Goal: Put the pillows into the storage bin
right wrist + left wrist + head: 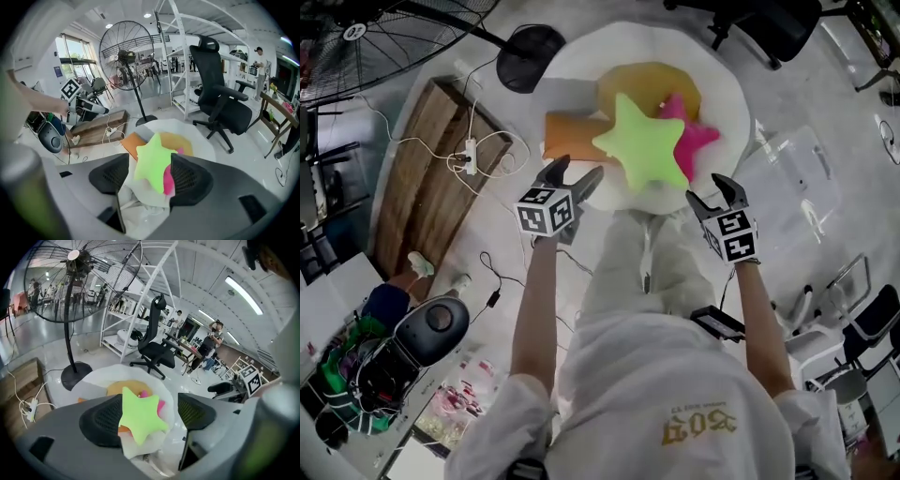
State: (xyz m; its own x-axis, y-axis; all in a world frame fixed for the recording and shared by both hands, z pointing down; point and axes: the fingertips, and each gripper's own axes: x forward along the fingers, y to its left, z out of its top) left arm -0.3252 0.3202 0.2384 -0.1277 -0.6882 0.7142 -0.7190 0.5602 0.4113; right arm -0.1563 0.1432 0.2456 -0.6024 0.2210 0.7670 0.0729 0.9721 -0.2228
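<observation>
Several pillows lie piled on a round white cushion [724,94]: a green star pillow [642,145] on top, a pink star pillow [696,137] under its right side, a round yellow pillow [654,79] behind and a flat orange pillow [570,137] at the left. My left gripper [579,169] hangs open just left of the green star, with nothing between its jaws. At the pile's near right edge my right gripper [710,190] is open and empty too. Both gripper views look down on the green star [140,416] [152,161] from a distance.
A clear plastic bin [792,173] sits on the floor to the right of the cushion. A fan's round base [530,54] stands at the back left, beside a wooden board [427,183] with a power strip [471,155] and cables. A black office chair [769,23] stands behind.
</observation>
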